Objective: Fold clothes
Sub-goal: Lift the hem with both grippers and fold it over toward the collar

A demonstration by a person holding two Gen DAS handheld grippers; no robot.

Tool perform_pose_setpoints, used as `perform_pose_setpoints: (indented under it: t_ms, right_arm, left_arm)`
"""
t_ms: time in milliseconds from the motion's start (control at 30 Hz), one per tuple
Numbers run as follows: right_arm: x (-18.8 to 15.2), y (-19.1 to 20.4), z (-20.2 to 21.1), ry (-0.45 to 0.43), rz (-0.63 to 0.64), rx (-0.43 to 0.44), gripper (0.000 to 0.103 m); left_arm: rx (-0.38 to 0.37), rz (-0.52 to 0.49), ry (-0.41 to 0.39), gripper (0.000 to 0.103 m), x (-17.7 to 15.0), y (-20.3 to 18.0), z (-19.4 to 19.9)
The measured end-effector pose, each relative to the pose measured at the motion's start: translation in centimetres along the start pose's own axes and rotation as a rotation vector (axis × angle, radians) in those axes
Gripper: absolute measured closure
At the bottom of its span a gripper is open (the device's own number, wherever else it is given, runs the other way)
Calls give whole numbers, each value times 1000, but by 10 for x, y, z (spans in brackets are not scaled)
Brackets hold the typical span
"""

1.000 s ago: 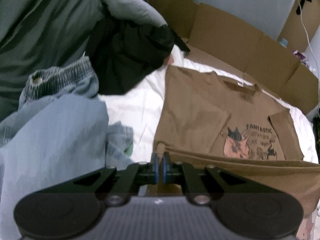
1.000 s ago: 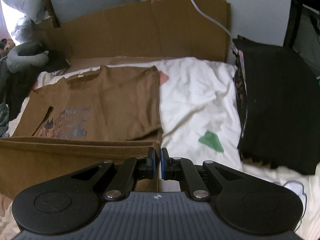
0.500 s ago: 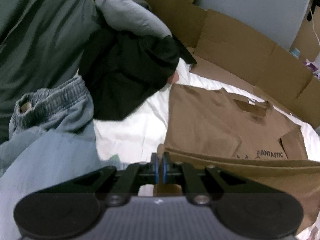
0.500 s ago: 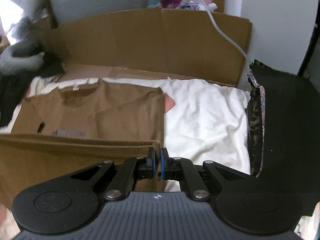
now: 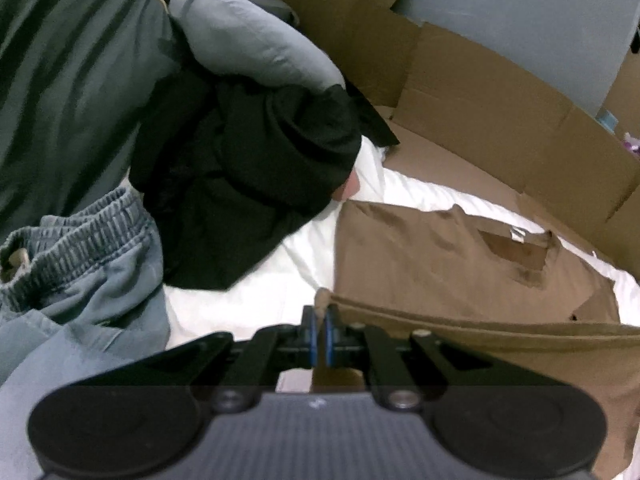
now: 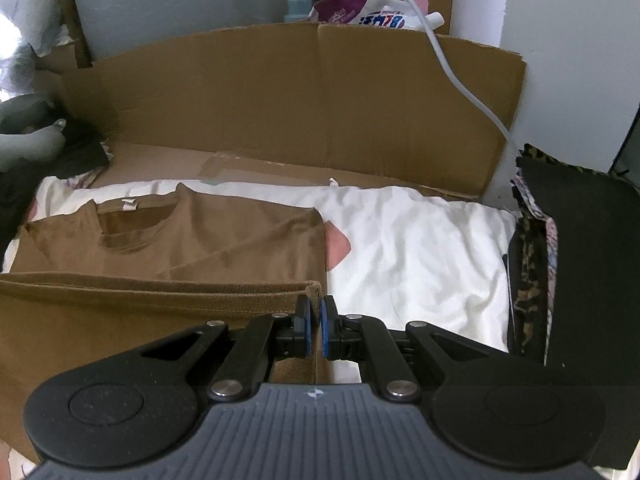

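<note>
A brown T-shirt [image 5: 432,256] lies on a white sheet [image 5: 280,280], its collar toward the cardboard at the back. Its bottom hem is lifted and stretched in a straight band across the body. My left gripper [image 5: 319,316] is shut on the hem's left corner. In the right wrist view the same T-shirt [image 6: 192,240] shows its collar and label, and my right gripper [image 6: 314,312] is shut on the hem's right corner. The raised hem hides the shirt's print and lower half.
A pile of unfolded clothes lies left: a black garment [image 5: 248,176], blue-grey trousers [image 5: 80,264], a grey item [image 5: 248,36]. A flattened cardboard wall [image 6: 304,104] stands behind the sheet [image 6: 420,248]. A folded black stack [image 6: 580,264] sits right. A white cable [image 6: 440,52] hangs over the cardboard.
Both grippers have carried the held hem away from me toward the collar. The hem now covers the shirt's print, which showed a second ago.
</note>
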State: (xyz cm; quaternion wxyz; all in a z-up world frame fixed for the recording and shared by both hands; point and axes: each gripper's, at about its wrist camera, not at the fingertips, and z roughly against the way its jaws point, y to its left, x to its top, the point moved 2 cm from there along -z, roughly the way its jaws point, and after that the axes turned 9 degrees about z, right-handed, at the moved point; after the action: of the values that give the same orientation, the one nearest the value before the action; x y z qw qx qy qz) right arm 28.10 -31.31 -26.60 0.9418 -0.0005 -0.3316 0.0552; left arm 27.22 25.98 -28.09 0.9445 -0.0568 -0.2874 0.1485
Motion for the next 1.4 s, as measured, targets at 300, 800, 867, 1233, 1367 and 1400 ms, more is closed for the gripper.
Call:
perform_pose_setpoints:
  t_ms: [300, 800, 867, 1233, 1367, 1400]
  right_arm:
    - [25, -2, -26, -9, -6, -6, 99]
    - [67, 3, -74, -7, -12, -41, 99]
    - [74, 5, -78, -12, -16, -46, 99]
    - [114, 6, -99, -8, -15, -113, 99]
    - [116, 3, -118, 34, -24, -132, 99]
    - [115, 3, -123, 41, -31, -133, 99]
  left_arm:
    - [7, -2, 5, 98, 18, -5, -22]
    - [37, -31, -26, 98, 55, -21, -56]
    - [43, -42, -46, 98, 64, -25, -56]
    - [61, -123, -90, 98, 97, -49, -63]
    - [100, -179, -76, 98, 95, -61, -81]
    - [106, -184, -72, 98, 95, -63, -85]
